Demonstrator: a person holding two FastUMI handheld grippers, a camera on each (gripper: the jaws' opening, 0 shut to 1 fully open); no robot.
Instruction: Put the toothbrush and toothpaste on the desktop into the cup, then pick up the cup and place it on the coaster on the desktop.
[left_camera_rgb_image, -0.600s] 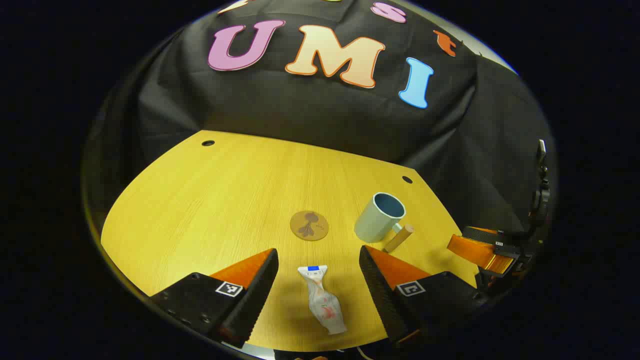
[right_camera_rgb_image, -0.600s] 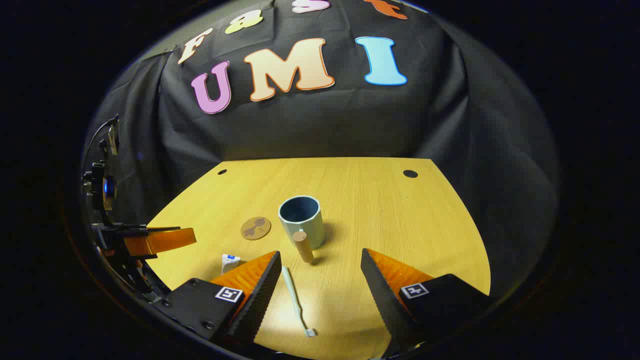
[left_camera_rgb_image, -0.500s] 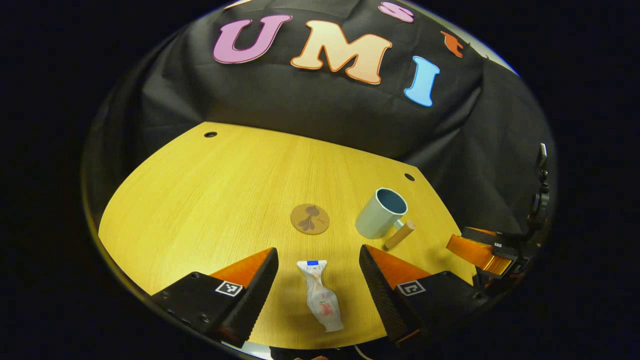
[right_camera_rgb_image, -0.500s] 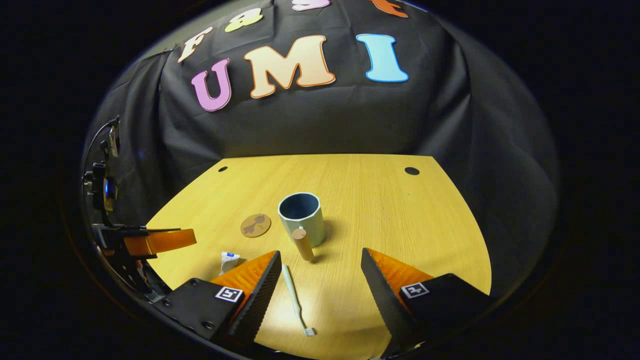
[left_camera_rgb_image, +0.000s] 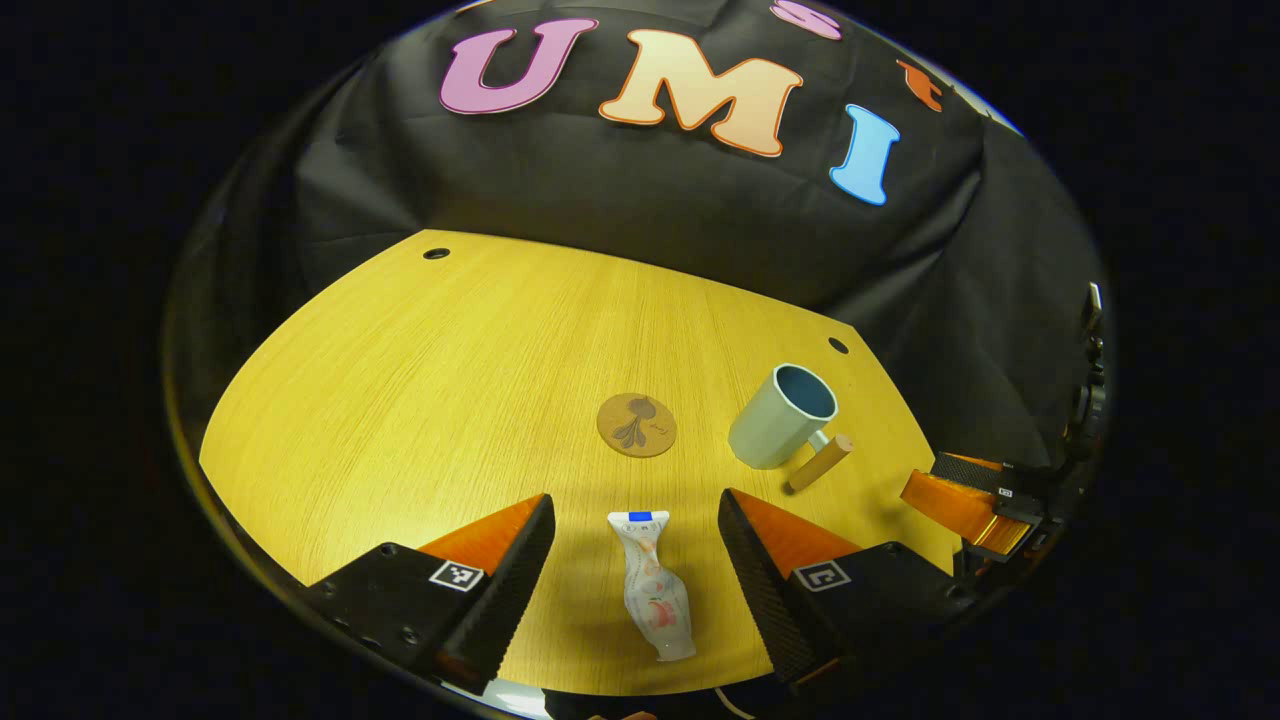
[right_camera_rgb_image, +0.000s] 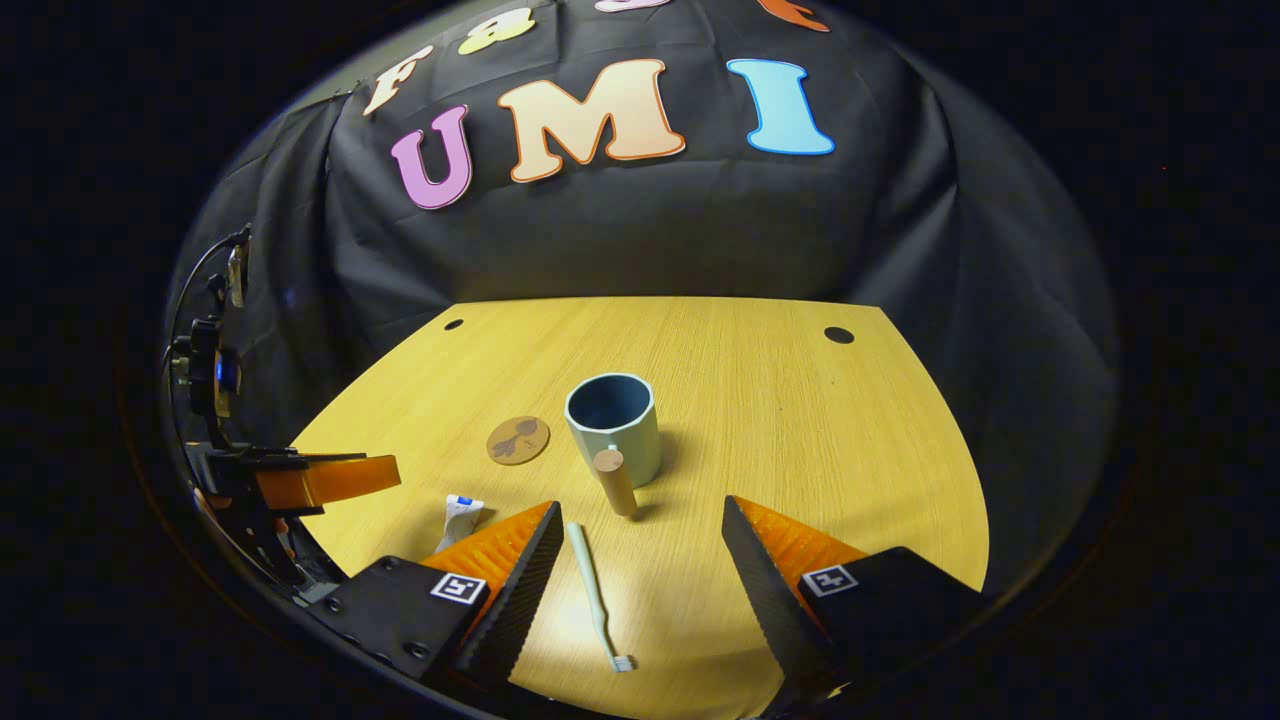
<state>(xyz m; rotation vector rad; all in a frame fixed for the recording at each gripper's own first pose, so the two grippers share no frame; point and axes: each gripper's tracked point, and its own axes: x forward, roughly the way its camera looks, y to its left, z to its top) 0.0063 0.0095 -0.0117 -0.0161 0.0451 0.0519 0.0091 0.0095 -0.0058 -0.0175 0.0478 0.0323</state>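
On the left, the left gripper (left_camera_rgb_image: 635, 540) is held wide open and empty over the desk (left_camera_rgb_image: 420, 380), the toothpaste (left_camera_rgb_image: 652, 590) lying flat between its fingers; the tube looks soft and light, so it is best taken across its fuller middle. Further right, the coaster (right_camera_rgb_image: 518, 440) and cup (right_camera_rgb_image: 612, 425) are seen standing apart. The right gripper (right_camera_rgb_image: 640, 545) is likewise spread, nothing held, the stiff, slim toothbrush (right_camera_rgb_image: 595, 595) lying just beside its left finger, best pinched mid-handle.

Pale blue-green cup (right_camera_rgb_image: 612, 427), white toothpaste (left_camera_rgb_image: 655, 598), brown patterned coaster (left_camera_rgb_image: 636, 425), yellow woodgrain desktop (left_camera_rgb_image: 430, 380).
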